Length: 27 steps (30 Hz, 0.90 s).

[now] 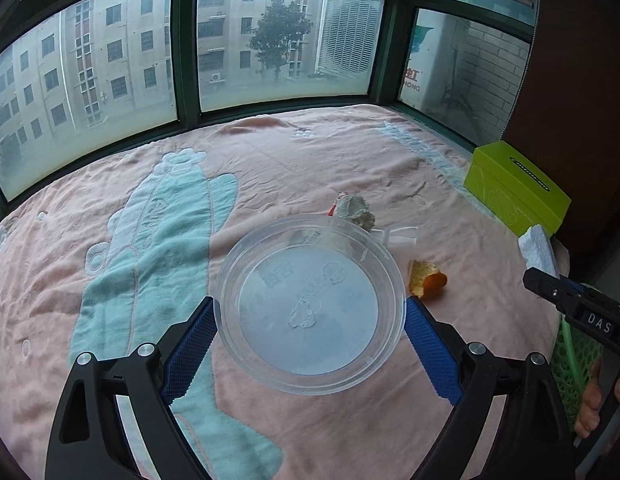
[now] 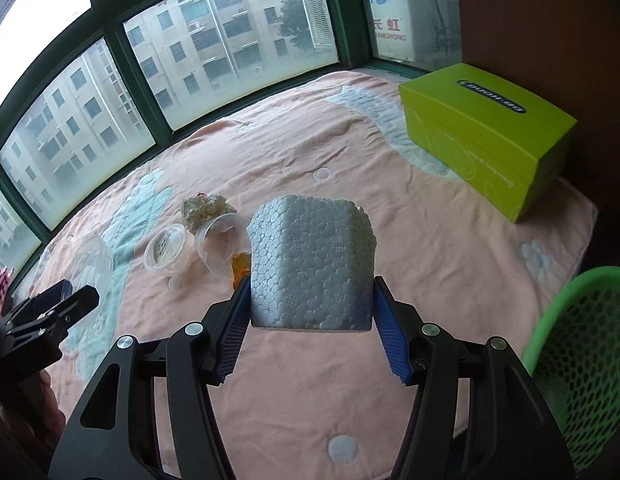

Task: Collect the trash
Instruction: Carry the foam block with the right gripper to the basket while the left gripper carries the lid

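1. A pink blanket (image 2: 430, 248) with pale blue-green cartoon shapes covers the whole surface up to the window.
2. A lime-green box (image 2: 486, 136) with a dark printed strip on its top sits on the blanket near the right corner, beside a dark brown wall (image 2: 550, 20).
3. A window (image 1: 122, 64) with dark green frames runs along the far edge of the blanket.
4. Through the glass: grey apartment blocks (image 1: 90, 60), a tree (image 1: 280, 36), and a white louvred unit (image 1: 348, 38).
5. A sign (image 2: 386, 20) with red lettering shows through the right pane.
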Motion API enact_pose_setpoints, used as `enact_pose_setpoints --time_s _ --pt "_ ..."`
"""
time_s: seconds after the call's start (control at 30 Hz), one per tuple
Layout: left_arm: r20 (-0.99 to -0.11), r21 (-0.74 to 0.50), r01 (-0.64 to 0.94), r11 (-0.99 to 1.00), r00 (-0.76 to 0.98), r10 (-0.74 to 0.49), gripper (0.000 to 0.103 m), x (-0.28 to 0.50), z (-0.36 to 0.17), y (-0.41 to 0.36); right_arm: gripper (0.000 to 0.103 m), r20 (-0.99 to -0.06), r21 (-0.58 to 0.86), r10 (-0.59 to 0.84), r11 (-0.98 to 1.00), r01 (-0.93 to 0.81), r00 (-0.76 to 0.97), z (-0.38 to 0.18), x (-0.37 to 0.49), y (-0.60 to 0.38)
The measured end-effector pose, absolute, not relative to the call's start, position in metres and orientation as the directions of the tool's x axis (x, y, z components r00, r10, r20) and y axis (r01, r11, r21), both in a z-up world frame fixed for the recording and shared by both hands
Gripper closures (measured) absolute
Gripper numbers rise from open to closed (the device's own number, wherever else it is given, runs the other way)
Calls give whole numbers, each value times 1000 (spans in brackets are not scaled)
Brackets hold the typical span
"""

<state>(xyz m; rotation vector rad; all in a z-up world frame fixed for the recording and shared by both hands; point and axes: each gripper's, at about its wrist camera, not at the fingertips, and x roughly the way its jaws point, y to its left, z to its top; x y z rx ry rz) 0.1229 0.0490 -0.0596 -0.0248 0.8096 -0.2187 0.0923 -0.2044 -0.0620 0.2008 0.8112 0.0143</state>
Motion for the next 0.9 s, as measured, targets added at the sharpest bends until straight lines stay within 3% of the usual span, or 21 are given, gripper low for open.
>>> enact_pose_setpoints --time_s 0.3,0.9 --pt "-676 -131 244 961 688 -266 14 98 -37 10 44 -701 99 -21 987 127 713 -44 41 -226" --pt "-634 -133 393 910 672 -383 14 62 -12 -68 44 -690 80 -177 945 317 701 -26 -53 -296"
